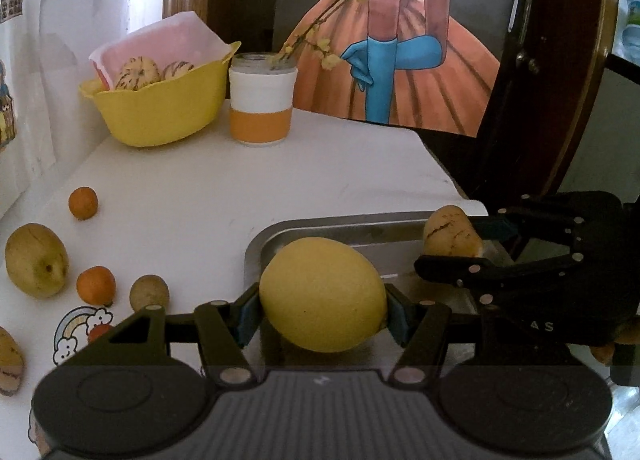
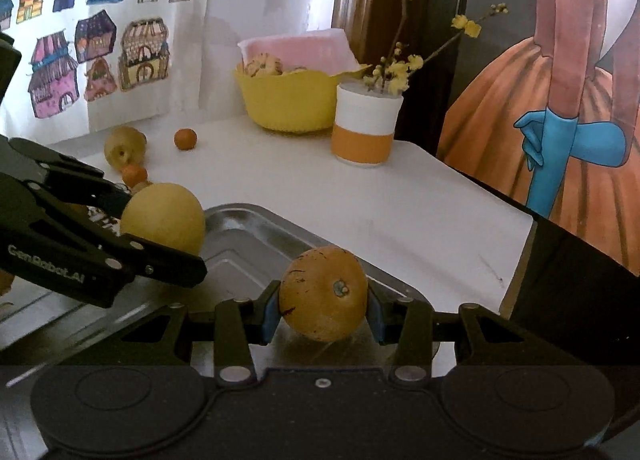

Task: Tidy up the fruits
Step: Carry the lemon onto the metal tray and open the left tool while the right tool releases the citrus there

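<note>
My left gripper (image 1: 323,316) is shut on a smooth yellow lemon-like fruit (image 1: 322,284), held over the near left corner of a metal tray (image 1: 360,225). My right gripper (image 2: 323,312) is shut on a tan fruit with dark streaks (image 2: 320,288), above the tray (image 2: 248,227). Each gripper shows in the other's view: the right gripper (image 1: 460,248) with the tan fruit (image 1: 450,230) at the tray's right side, and the left gripper (image 2: 160,234) with the yellow fruit (image 2: 164,215) on the left.
A yellow bowl (image 1: 160,107) with striped fruits and a pink cloth stands at the back, next to a white-and-orange cup (image 1: 262,107) of flower twigs. Loose on the white table: a pear (image 1: 36,260), two small oranges (image 1: 83,201) (image 1: 96,284) and a brown round fruit (image 1: 149,292).
</note>
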{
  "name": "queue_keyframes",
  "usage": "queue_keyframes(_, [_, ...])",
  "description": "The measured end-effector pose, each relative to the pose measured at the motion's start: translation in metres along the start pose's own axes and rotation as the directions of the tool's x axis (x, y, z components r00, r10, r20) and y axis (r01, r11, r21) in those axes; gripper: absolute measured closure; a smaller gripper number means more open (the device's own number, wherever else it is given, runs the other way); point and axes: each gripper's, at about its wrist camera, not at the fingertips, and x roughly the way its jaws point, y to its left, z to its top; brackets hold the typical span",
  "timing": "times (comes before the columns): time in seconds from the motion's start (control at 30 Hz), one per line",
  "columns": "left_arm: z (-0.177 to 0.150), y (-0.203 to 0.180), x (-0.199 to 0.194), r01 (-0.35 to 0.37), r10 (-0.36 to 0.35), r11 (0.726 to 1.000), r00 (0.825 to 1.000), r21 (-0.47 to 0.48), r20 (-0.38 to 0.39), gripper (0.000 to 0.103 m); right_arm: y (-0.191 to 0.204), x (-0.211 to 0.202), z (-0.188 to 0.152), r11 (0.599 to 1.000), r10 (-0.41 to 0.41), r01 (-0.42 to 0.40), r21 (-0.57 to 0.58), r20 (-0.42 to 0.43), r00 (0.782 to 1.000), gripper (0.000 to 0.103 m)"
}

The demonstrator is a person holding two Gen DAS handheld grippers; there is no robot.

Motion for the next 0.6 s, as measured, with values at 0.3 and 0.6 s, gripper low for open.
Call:
queue_keyframes(0.3, [0.001,-0.004,0.005,-0.037,0.037,0.999,0.999,0.031,0.000,0.037,-0.003,0.003,-0.004,1.000,0.010,-0.010,0.025,0.004,1.000,0.056])
queue_keyframes(0.6, [0.001,-0.007,-0.009,-0.049,0.047,0.998,0.997,0.039,0.055,0.024,0.002,-0.011,-0.006,1.000,-0.014,0.013,0.028,0.053,0.998,0.038])
